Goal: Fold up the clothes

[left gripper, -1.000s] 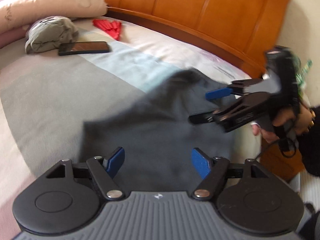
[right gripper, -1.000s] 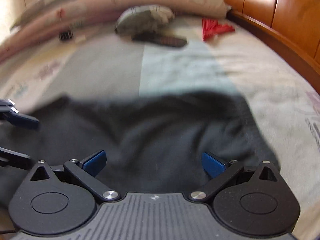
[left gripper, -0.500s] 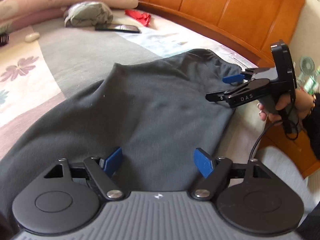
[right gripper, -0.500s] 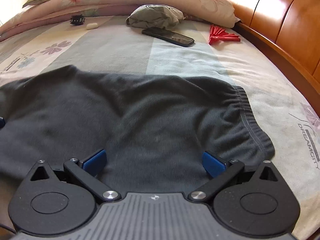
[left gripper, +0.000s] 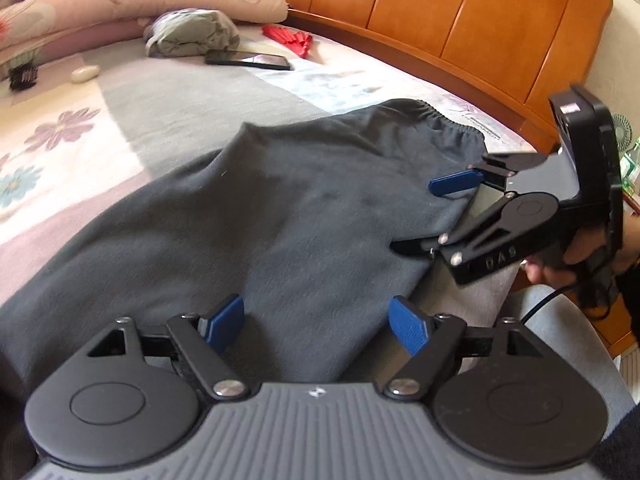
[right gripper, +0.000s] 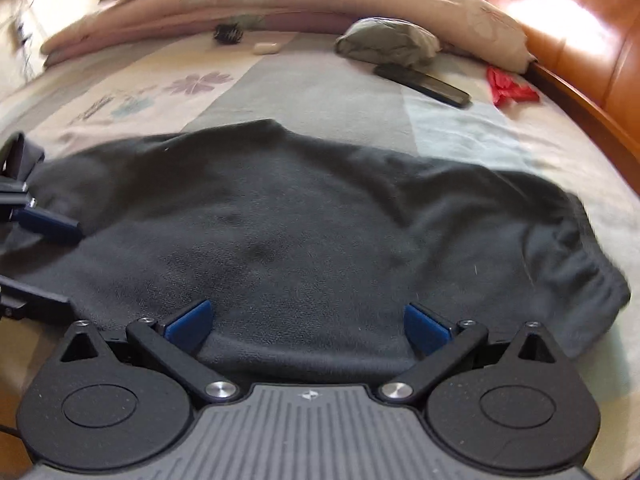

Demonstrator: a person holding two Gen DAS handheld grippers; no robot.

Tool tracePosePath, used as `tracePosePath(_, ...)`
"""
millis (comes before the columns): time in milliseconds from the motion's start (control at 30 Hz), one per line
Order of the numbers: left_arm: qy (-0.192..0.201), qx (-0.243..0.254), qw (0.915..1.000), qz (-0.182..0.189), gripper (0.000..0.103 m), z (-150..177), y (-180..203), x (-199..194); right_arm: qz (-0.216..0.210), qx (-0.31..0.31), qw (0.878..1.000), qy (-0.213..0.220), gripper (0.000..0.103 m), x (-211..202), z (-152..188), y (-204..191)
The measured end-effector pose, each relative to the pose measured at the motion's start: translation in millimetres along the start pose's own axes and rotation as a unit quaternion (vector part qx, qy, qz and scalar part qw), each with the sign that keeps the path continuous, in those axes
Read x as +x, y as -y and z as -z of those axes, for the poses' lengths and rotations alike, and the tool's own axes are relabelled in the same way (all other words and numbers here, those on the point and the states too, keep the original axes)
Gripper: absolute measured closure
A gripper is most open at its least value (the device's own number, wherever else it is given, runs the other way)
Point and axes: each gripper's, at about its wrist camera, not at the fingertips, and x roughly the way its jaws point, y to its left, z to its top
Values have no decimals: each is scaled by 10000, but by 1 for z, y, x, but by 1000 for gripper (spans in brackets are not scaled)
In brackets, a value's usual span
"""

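You had the dark grey fleece trousers with a gathered elastic waistband [left gripper: 288, 216] spread flat on the bed's patterned sheet [left gripper: 192, 104]. Left claw [left gripper: 316, 320] gaped over the near hem, gripping nothing; right claw [left gripper: 424, 216] likewise spread beside the waistband (fabric flat, presumably for squaring edges).

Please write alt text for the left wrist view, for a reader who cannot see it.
A dark grey garment lies spread on a bed, with the open left gripper over its near edge. The open right gripper, held by a hand, hovers at the elastic waistband.
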Motion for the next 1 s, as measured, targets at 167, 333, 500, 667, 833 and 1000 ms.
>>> tracePosePath(167,113,-250,9995,160,23,-1,-18,-17,70,70,10000,12,0,-2,3,1)
tracePosePath(333,614,-18,9977,-303,23,-36,-34,-25,166,149,9997,-65,0,-1,1,-2)
tracePosePath(500,427,-389,9982,-169,25,-59,-75,-7,164,175,9997,-18,0,-2,3,-1)
tracePosePath(667,-6,-891,9959,176,26,-73,-116,15,158,188,9997,13,0,-2,4,-1)
tracePosePath(833,-95,-1028,9880,1147,26,-66,-119,10,150,199,9997,51,0,-3,6,0)
tracePosePath(1000,-114,-778,9880,1333,25,-64,-104,1,167,206,9996,90,0,-3,7,-1)
